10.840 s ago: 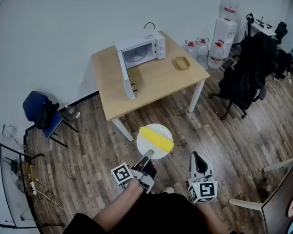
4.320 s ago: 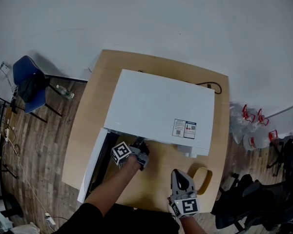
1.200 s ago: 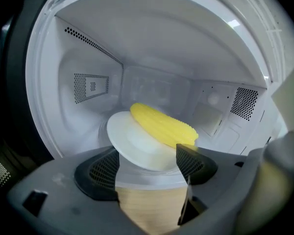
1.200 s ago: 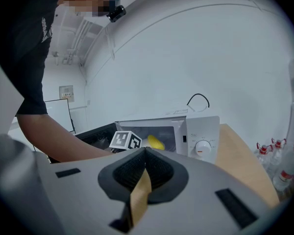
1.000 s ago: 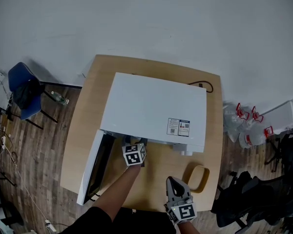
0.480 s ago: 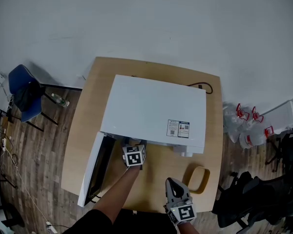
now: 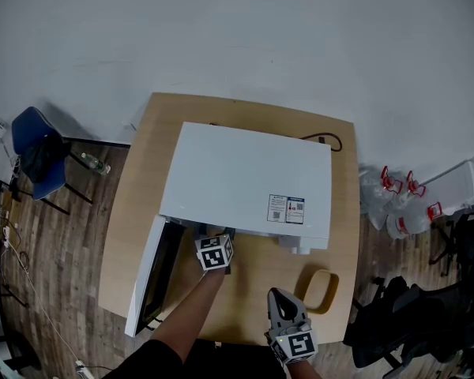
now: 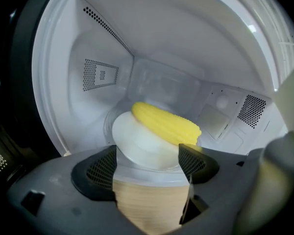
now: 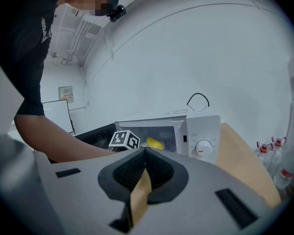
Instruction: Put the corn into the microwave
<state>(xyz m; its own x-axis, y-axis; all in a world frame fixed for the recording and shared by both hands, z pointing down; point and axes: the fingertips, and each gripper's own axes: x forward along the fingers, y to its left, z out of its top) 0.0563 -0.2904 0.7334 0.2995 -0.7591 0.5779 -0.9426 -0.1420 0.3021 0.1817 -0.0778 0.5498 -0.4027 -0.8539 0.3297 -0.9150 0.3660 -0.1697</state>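
Observation:
The yellow corn (image 8: pixel 166 124) lies on a white plate (image 8: pixel 137 148) on the turntable inside the white microwave (image 7: pixel 245 180). Its door (image 7: pixel 146 275) hangs open to the left. My left gripper (image 8: pixel 148 153) reaches into the oven mouth. Its jaws have just been opening and now stand wide, with the plate's near rim between the pads and untouched by them. In the head view only its marker cube (image 7: pixel 214 253) shows. My right gripper (image 7: pixel 278 293) rests shut and empty over the table's front. From there the corn (image 9: pixel 156 143) shows through the oven opening.
The microwave fills most of the wooden table (image 7: pixel 138 188). A tan oval dish (image 7: pixel 319 290) sits right of my right gripper. A black cable (image 7: pixel 324 139) loops behind the oven. A blue chair (image 7: pixel 35 144) stands left, water bottles (image 7: pixel 403 208) and a black office chair (image 7: pixel 426 322) right.
Since the oldest frame the plate with the corn has gone from out on the floor into the microwave. Over the last second the left gripper barely shifted and the right kept still.

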